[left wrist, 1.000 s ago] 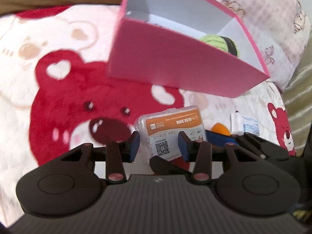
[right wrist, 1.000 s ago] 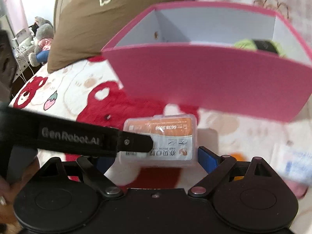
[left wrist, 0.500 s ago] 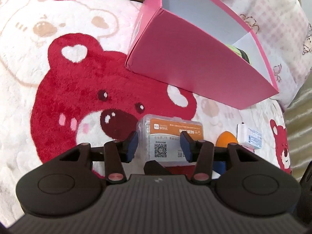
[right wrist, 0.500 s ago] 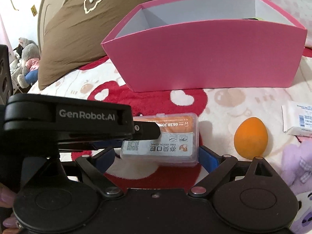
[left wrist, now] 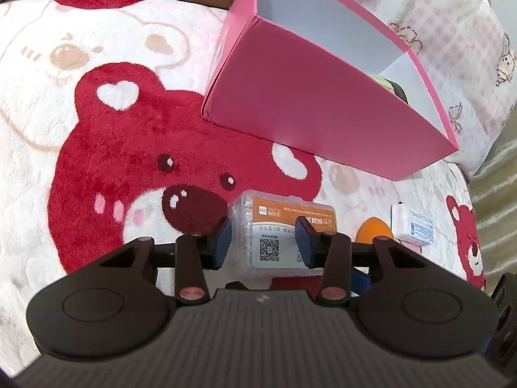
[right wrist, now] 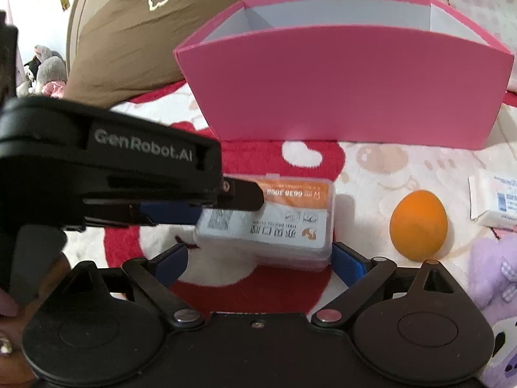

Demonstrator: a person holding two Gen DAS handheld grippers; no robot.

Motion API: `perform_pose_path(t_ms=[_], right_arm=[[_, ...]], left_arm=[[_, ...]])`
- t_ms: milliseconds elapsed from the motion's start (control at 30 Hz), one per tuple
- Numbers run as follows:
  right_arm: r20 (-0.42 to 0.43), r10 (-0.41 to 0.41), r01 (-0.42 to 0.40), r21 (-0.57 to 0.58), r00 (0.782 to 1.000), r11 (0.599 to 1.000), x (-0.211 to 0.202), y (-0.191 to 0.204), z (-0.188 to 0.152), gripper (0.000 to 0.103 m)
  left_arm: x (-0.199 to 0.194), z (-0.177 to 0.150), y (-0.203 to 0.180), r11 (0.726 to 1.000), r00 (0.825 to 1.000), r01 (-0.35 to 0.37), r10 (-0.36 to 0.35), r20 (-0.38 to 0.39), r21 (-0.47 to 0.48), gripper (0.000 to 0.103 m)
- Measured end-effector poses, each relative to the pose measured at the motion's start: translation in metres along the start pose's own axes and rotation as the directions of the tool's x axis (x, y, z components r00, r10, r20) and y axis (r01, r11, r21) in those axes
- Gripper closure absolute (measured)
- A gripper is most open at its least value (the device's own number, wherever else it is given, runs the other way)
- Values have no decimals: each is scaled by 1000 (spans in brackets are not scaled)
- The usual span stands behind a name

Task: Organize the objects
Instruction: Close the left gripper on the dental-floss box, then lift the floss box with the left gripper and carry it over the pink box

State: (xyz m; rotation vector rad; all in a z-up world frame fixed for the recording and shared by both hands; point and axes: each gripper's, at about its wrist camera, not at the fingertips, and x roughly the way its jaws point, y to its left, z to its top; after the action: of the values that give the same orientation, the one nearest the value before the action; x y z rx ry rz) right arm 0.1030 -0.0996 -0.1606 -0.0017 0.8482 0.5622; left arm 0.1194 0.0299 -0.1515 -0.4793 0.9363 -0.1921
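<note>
Surface: white plush blanket with red bear prints (left wrist: pixel 106 148) covering a bed; its edges run out of both views.
Pillows: brown cushion with a white cloud patch (right wrist: pixel 145 22) behind, cut off at the top; pale pink checked pillow (left wrist: pixel 452 32) beyond the box.
Box: open pink cardboard box with white inside walls (left wrist: pixel 310 103) standing on the blanket. A yellow-green and black item (left wrist: pixel 391 85) peeps over the near wall in the left wrist view; most of it is hidden, so what it is cannot be told.
Left gripper (left wrist: pixel 263 237): jaws parted, blue pads on either side of the case; whether they touch it is hard to make out. In the right wrist view its black body blocks the case's left end.
Right gripper (right wrist: pixel 260 258): jaws spread wide, flanking the near edge of the case, not gripping it.
Case: clear plastic rectangular case with an orange and white label (right wrist: pixel 274 220) lying flat on the blanket in front of the box, apart from it.
Soft toy: purple plush (right wrist: pixel 494 278), cut off at the right edge.
Packet: small white printed packet (right wrist: pixel 497 203), partly cut off, right of the egg.
Egg: orange egg-shaped sponge (right wrist: pixel 418 224), right of the case, mostly hidden behind a finger in the left wrist view.
</note>
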Motion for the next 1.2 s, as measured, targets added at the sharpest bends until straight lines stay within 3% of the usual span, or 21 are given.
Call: perform_pose_path(t_ms=[200, 367, 633, 767, 867, 1200], right_arm=[[24, 20, -20, 23, 1000, 1000, -1, -3, 0, 6], [28, -19, 19, 0, 999, 1000, -6, 1, 4, 6], [79, -55, 56, -11, 995, 998, -34, -4, 5, 6], [123, -61, 71, -73, 990, 995, -55, -10, 12, 8], [150, -46, 55, -58, 988, 997, -69, -12, 21, 9], [103, -30, 37, -66, 994, 997, -98, -5, 11, 8]], left_arm=[[-2, -5, -6, 999, 1000, -9, 9, 5, 31, 61], [-7, -11, -16, 998, 1000, -12, 13, -6, 54, 61], [-25, -16, -35, 996, 997, 36, -31, -63, 77, 62], [-40, -14, -52, 993, 998, 51, -48, -34, 110, 62], [-50, -15, -65, 989, 999, 38, -36, -14, 143, 62], [-70, -16, -78, 990, 998, 42, -36, -46, 135, 61]])
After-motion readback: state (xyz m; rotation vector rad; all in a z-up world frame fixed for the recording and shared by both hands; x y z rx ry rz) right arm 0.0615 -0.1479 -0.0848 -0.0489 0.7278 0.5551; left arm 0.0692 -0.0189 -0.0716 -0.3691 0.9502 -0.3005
